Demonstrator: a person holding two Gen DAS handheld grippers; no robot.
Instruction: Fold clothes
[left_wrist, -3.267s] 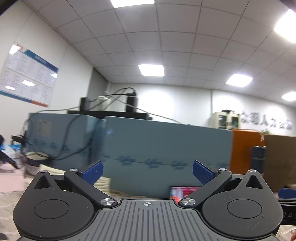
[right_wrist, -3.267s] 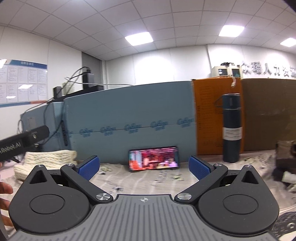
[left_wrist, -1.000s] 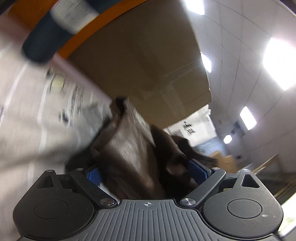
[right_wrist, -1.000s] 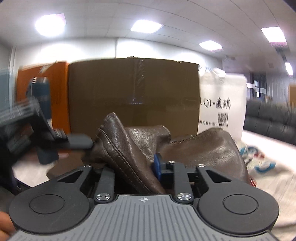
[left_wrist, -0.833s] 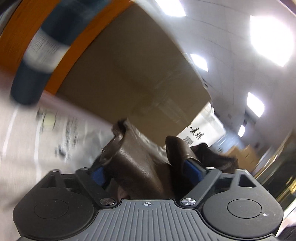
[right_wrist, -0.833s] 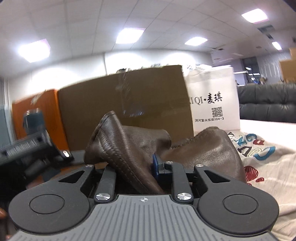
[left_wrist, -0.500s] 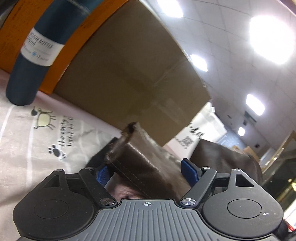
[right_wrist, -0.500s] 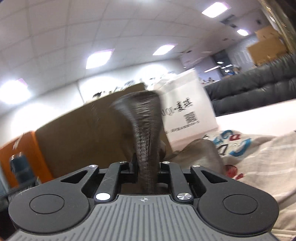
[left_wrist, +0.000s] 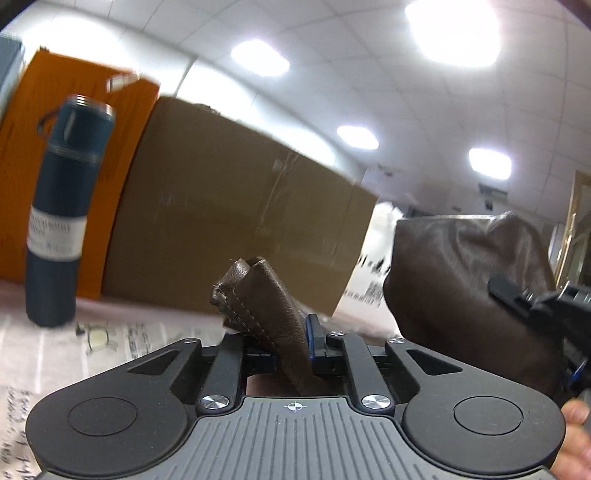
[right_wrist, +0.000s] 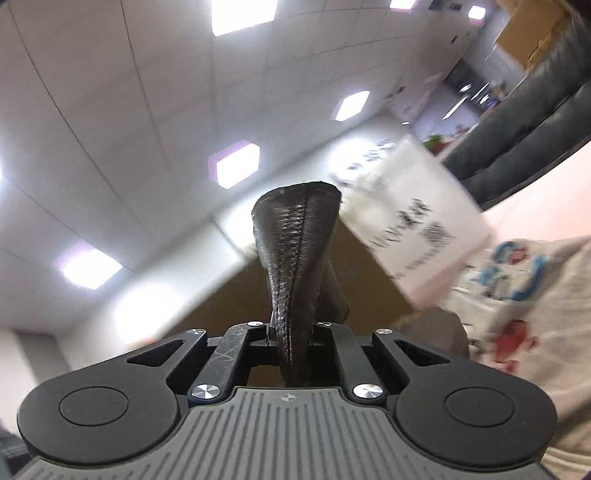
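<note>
Between both grippers' closed jaws, brown leather garment (left_wrist: 269, 314); bottle (left_wrist: 62, 210) label unreadable.

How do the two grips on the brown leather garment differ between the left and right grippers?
The left gripper is closing its jaws on a folded, stitched edge of the brown leather garment that leans to the left; the right gripper is shut on a seam that stands nearly upright. The left view looks level at a cardboard box; the right view tilts up toward the ceiling. Both pinch the same garment.
</note>
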